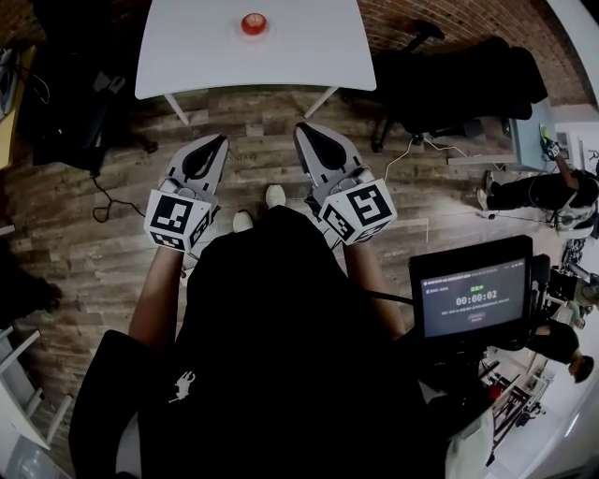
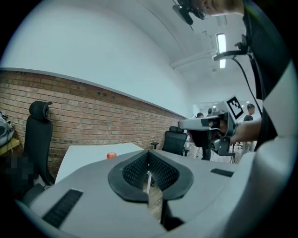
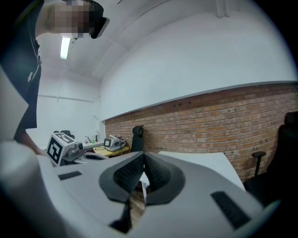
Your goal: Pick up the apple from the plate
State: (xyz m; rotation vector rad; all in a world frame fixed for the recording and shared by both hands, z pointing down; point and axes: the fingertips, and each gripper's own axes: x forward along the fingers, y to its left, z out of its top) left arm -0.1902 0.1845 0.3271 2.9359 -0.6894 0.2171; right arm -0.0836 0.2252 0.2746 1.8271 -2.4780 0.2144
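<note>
head view shows the apple [image 1: 254, 23] on its plate [image 1: 254, 35] at the far side of the white counter [image 1: 187, 56], well apart from both tongs, with bare wood floor between. left tongs [image 1: 215, 142] and right tongs [image 1: 305, 133] are held out about level in front of the person, each with jaws together and nothing between them; both gripper views show the same. main risk: arriving with the jaws not opened, so the tips just poke the apple and it rolls off the plate or over the far counter edge, which it sits close to. apple is round and smooth, so an off-centre pinch could squirt it out. plate looks small and may slide if nudged. the long reach across the counter could bump its near edge. office chair [image 1: 449, 79] at right is near the approach path.
</note>
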